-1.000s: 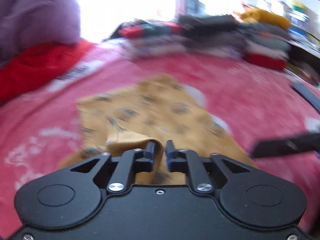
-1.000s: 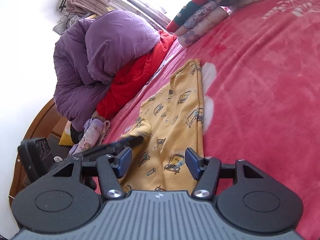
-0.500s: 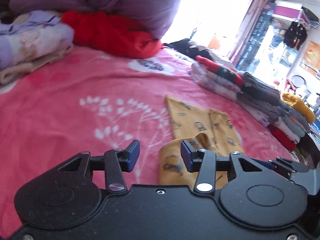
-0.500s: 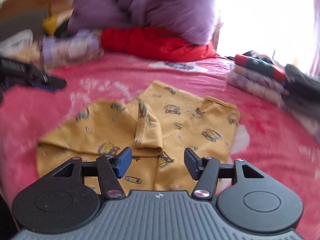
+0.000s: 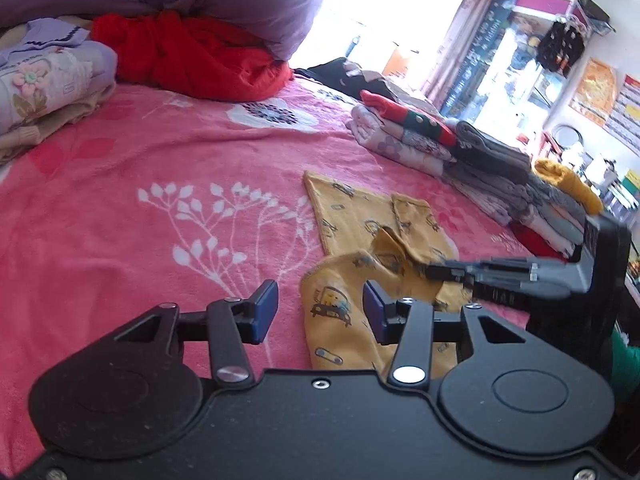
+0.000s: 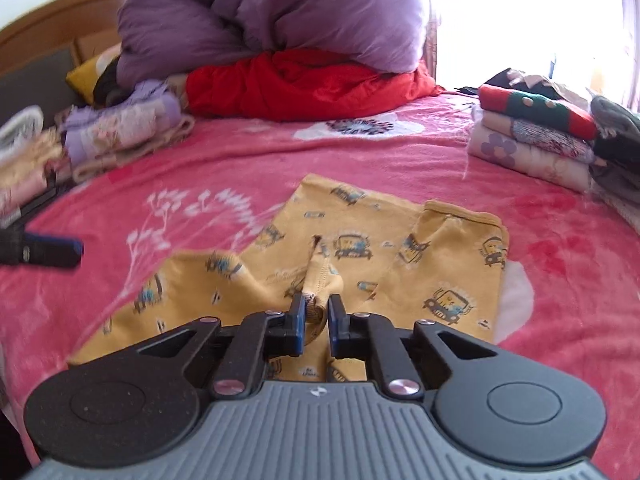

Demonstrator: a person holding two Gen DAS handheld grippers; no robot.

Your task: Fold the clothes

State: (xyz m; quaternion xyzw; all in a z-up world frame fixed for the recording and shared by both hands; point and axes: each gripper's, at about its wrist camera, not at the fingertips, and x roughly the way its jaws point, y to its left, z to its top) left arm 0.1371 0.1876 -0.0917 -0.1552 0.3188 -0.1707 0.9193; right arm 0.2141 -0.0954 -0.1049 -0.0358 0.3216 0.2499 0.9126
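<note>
A yellow garment with a car print (image 6: pixel 360 248) lies partly folded on the pink floral blanket (image 6: pixel 224 168). My right gripper (image 6: pixel 317 314) is shut on a raised fold of this yellow garment (image 5: pixel 360 240) near its middle, lifting a small ridge of cloth. In the left wrist view the right gripper (image 5: pixel 432 270) reaches in from the right and pinches that fold. My left gripper (image 5: pixel 320 306) stands open just above the garment's near left corner, with nothing between its fingers. Its left finger is over the blanket (image 5: pixel 160 184).
A row of folded clothes (image 5: pixel 460 152) runs along the right side of the bed. A purple duvet (image 6: pixel 280 12) and a red one (image 6: pixel 304 84) are piled at the head. Folded floral bedding (image 6: pixel 116 132) sits at the left. A wooden headboard (image 6: pixel 48 36) is behind.
My left gripper let go of the garment and opened, then drew back to the left. My right gripper, open before, closed on the raised fold in the garment's middle.
</note>
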